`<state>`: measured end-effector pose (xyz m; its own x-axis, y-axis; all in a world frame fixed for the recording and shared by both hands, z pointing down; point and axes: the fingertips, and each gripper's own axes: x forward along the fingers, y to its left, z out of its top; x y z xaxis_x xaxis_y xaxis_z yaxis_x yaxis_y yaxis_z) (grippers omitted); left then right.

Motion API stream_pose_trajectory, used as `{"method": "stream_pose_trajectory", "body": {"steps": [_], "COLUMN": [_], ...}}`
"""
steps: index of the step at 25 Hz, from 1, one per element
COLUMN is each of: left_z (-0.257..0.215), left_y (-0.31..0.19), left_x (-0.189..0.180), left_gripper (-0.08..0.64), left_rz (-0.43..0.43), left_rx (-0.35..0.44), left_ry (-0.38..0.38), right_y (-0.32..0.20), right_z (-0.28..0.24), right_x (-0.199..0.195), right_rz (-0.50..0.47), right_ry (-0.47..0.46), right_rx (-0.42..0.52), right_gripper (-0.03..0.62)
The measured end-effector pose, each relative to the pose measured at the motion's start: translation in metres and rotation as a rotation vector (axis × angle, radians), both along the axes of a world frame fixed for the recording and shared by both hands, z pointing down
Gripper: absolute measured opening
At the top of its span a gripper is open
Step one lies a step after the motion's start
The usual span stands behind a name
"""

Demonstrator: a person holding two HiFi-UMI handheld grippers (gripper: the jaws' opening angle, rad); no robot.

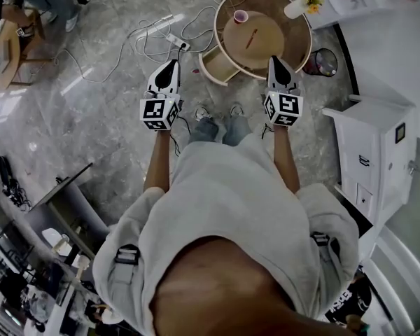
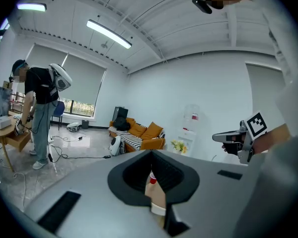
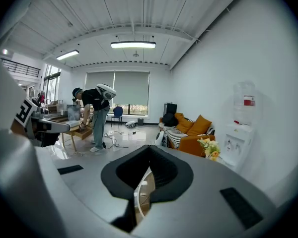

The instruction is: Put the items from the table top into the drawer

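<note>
A round wooden table [image 1: 297, 47] stands ahead of me on the floor. On it sit a pink cup [image 1: 240, 16], a thin dark stick [image 1: 252, 38] and a white vase of yellow flowers [image 1: 299, 5]. Its drawer [image 1: 219, 67] hangs pulled out at the near left side. My left gripper [image 1: 173, 63] is held above the floor to the left of the drawer, jaws together and empty. My right gripper [image 1: 274, 60] hovers by the table's near edge, also shut with nothing in it. In the left gripper view the cup [image 2: 152, 179] shows through the narrow slit between the jaws.
A power strip [image 1: 178, 43] with cables lies on the floor left of the table. A dark bin [image 1: 322, 61] stands right of it, and a white cabinet [image 1: 378, 152] further right. Another person [image 2: 39, 108] bends over a wooden desk far off.
</note>
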<state>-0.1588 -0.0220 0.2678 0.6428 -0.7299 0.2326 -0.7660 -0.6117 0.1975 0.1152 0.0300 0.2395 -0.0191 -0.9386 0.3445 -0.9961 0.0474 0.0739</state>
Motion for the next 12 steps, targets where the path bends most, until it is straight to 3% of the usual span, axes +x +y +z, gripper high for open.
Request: {"method": "stream_pose_trajectory", "body": {"steps": [12], "left_z": [0.075], "left_y": [-0.005], "left_x": [0.024], "left_gripper": [0.015], "left_rz": [-0.063], "left_rx": [-0.096], "left_ry": [-0.060], "right_y": [-0.026], "right_z": [0.095], "right_x": [0.032], "right_rz": [-0.074], "right_ry": [-0.039], "right_rx": [-0.119], "right_gripper": [0.025]}}
